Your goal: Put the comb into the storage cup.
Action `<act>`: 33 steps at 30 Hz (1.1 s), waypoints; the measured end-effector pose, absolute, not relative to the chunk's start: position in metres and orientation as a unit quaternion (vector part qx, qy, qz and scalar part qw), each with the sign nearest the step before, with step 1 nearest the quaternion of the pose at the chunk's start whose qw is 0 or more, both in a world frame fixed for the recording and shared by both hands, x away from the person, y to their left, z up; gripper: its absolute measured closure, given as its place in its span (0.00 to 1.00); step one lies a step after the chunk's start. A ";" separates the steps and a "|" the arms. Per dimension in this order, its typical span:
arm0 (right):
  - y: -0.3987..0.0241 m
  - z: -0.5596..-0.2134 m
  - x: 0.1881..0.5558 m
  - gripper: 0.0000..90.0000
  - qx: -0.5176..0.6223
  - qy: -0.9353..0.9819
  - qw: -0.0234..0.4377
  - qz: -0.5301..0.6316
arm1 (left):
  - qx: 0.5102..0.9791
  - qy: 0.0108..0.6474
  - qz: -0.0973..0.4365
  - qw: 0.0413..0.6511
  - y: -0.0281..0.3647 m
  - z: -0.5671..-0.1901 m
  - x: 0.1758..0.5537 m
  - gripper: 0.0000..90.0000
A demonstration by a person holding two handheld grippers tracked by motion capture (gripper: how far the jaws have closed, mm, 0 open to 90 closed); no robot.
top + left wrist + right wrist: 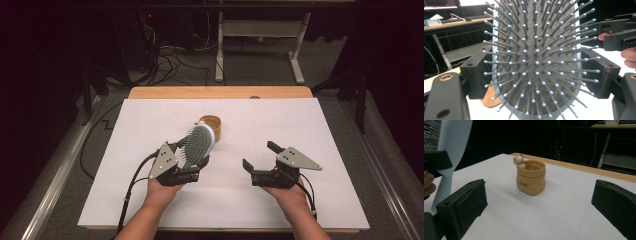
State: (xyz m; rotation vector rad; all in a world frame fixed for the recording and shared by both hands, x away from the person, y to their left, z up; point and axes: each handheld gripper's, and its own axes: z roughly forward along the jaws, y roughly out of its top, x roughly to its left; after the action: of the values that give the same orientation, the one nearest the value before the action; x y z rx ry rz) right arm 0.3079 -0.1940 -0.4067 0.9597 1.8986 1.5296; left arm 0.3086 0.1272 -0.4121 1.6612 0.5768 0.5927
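My left gripper [189,153] is shut on a hairbrush [198,141], a pale blue paddle with a grey pad of ball-tipped bristles. It holds the brush off the table with the head tilted up and away. In the left gripper view the two jaws press on the sides of the brush head [536,50]. My right gripper [260,156] hovers to the right with its jaws wide open and nothing between them. In the right gripper view, a tan sack-shaped cup [531,178] with a small bear figure on its rim stands beyond that open gripper [541,206].
The cup [216,121] stands on the white sheet [280,125] just behind the brush, mid-table. A wooden table edge [220,92] runs along the back. Beyond it are desk legs and cables on a dark floor.
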 end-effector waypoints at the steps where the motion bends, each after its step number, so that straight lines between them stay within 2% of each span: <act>1: -0.192 -0.406 0.308 0.01 0.354 0.701 0.253 0.565 | 0.717 0.247 0.257 0.599 0.126 -0.412 0.308 0.23; 23: -0.176 -0.399 0.307 0.04 0.338 0.703 0.226 0.583 | 0.723 0.243 0.266 0.589 0.118 -0.416 0.305 0.23; 33: -0.152 -0.388 0.302 0.05 0.318 0.702 0.201 0.605 | 0.727 0.234 0.265 0.588 0.112 -0.417 0.301 0.22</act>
State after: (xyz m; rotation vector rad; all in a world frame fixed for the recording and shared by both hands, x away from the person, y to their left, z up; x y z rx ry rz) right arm 0.3018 -0.1522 -0.3875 0.8888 1.9623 1.6893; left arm 0.3010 0.1120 -0.4170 1.6938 0.5453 0.6181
